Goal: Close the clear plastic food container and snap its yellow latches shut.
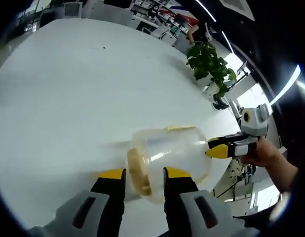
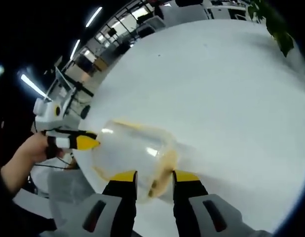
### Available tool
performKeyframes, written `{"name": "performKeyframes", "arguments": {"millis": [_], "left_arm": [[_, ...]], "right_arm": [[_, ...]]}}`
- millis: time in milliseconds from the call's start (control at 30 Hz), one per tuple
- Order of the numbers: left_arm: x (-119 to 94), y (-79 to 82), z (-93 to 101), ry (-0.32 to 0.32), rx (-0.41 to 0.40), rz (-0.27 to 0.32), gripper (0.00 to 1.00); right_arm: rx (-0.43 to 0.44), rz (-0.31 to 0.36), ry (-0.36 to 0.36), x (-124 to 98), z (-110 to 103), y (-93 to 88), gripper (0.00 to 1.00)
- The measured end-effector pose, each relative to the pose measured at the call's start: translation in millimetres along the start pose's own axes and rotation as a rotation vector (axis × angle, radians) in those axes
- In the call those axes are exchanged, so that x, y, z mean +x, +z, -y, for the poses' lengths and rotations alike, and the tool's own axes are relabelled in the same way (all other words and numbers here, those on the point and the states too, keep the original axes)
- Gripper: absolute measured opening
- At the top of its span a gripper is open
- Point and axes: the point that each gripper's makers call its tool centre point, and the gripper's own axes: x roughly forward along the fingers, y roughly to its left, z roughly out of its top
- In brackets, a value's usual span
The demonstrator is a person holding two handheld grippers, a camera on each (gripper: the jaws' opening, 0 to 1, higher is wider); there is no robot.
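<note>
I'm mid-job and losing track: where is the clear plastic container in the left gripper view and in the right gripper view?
Left gripper view: the clear plastic container sits low centre, just above this view's own jaws, with the right gripper at its right side.
Right gripper view: it sits low and left of centre, with the left gripper at its left.
Shared landmark: the white table.

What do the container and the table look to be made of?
Container: clear, glossy plastic by the look; the table shows through its wall and highlights glint on it. Its yellowish latch is opaque, probably plastic too. Table: smooth white top with a soft sheen, likely laminate or painted board; can't tell which.
</note>
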Motion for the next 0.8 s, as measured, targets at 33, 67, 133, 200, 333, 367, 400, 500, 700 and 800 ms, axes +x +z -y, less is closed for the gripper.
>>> {"name": "performKeyframes", "arguments": {"millis": [33,67,133,200,333,367,400,500,700,800], "left_arm": [[0.7,-0.8,3.9,-0.022,-0.028,0.002,0.27],[0.4,-1.1,0.3,-0.007,-0.006,0.009,0.27],[0.8,-0.4,0.3,-0.009,-0.006,0.011,0.27],[1.2,0.0,0.5,-0.013,-0.009,0.013,0.27],[1.4,0.2,0.3,-0.016,-0.016,0.013,0.27],[1.2,0.3,0.3,-0.014,-0.004,0.013,0.27],[1.4,0.3,0.2,-0.013,-0.005,0.015,0.27],[2.7,-0.5,0.3,-0.007,-0.007,0.026,0.30],[10.5,-9.0,7.2,-0.028,-0.057,0.036,0.35],[11.0,-6.7,5.5,-0.027,-0.044,0.028,0.36]], "right_arm": [[-0.003,0.002,0.001,-0.1,-0.3,0.1,0.27],[-0.007,0.006,0.001,0.0,-0.3,0.2,0.27],[-0.008,0.012,0.000,-1.4,-2.5,-0.7,0.26],[-0.011,0.018,0.000,-0.9,-1.4,-0.2,0.26],[-0.018,0.016,0.003,-0.4,-1.8,0.2,0.26],[-0.028,0.011,0.003,-0.7,-3.0,0.1,0.26],[-0.025,0.009,0.003,-0.6,-2.9,0.2,0.26],[-0.024,0.008,0.006,0.4,-2.1,0.6,0.26],[-0.068,0.003,-0.003,0.5,-5.2,0.0,0.25],[-0.076,0.016,-0.001,0.7,-4.3,-0.3,0.24]]}}
